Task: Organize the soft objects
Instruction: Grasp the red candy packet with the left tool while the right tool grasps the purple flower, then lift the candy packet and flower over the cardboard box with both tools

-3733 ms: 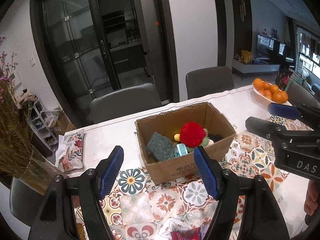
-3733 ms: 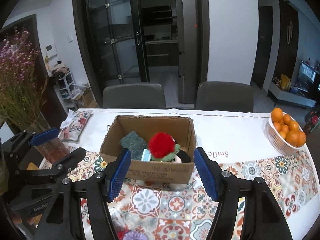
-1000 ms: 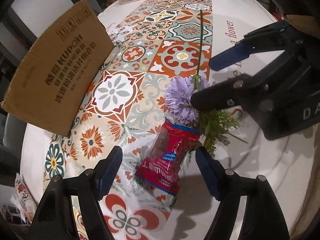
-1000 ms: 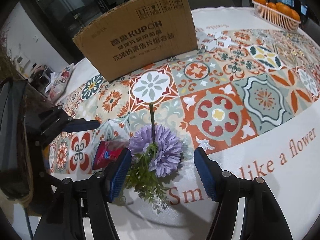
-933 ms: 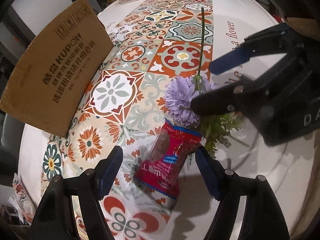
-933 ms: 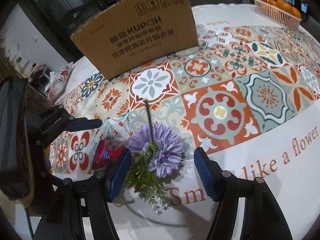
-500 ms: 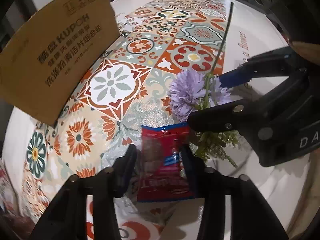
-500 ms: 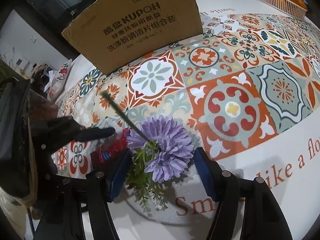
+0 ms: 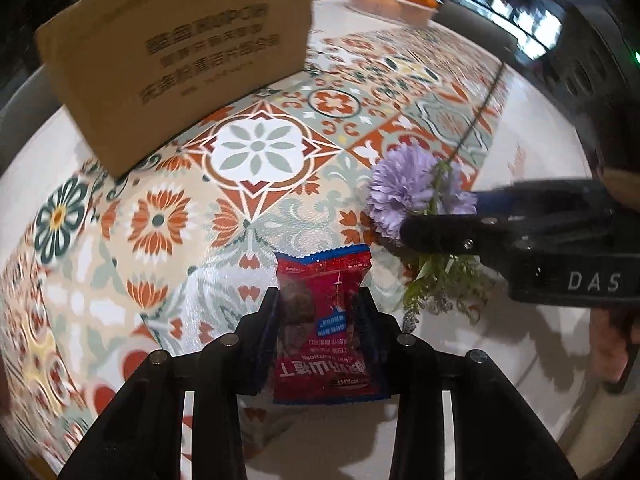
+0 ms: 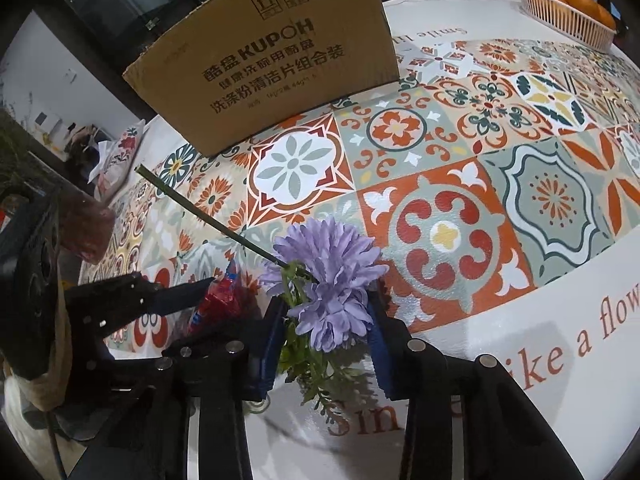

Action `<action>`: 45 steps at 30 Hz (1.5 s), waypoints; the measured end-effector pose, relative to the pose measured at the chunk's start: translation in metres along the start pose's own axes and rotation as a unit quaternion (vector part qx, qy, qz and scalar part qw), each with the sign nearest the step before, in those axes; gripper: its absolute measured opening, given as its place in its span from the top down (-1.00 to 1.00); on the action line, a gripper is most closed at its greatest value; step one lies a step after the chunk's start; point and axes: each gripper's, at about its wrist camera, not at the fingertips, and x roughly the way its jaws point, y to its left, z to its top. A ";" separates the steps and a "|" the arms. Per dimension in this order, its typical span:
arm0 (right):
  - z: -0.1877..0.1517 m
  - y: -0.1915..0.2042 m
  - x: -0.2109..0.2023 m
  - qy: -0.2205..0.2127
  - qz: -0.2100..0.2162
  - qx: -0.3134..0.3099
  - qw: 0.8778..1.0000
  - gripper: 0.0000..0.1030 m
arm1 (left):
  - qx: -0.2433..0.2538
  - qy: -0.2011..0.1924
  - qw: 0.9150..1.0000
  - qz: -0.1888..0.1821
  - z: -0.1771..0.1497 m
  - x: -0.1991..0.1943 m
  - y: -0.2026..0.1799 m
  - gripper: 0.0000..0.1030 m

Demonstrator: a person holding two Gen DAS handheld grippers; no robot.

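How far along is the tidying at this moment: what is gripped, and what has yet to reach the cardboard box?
Both pickups look done. The left tool is shut on the red plastic snack packet, and the right tool is shut on the purple artificial flower, its stem tilted up off the patterned tablecloth. Left: carrying both to the brown cardboard box behind; its inside is not visible here.

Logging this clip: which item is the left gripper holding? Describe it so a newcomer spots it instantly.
Start at the cardboard box on the tiled tablecloth. Nearer the camera, the left gripper pinches a red snack packet. Unlike the purple flower beside it, it is shiny plastic with white print.
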 end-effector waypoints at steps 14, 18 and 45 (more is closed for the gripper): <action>0.013 0.006 -0.037 -0.031 -0.006 -0.030 0.999 0.22 | -0.116 -0.071 0.990 0.026 0.001 -0.046 -0.006 0.29; 0.019 0.012 -0.052 -0.044 -0.002 -0.042 0.998 0.22 | -0.139 -0.089 0.985 0.043 0.005 -0.063 -0.008 0.29; 0.121 0.051 -0.119 -0.111 0.009 -0.178 0.978 0.22 | -0.179 -0.199 0.952 0.148 0.083 -0.154 -0.003 0.30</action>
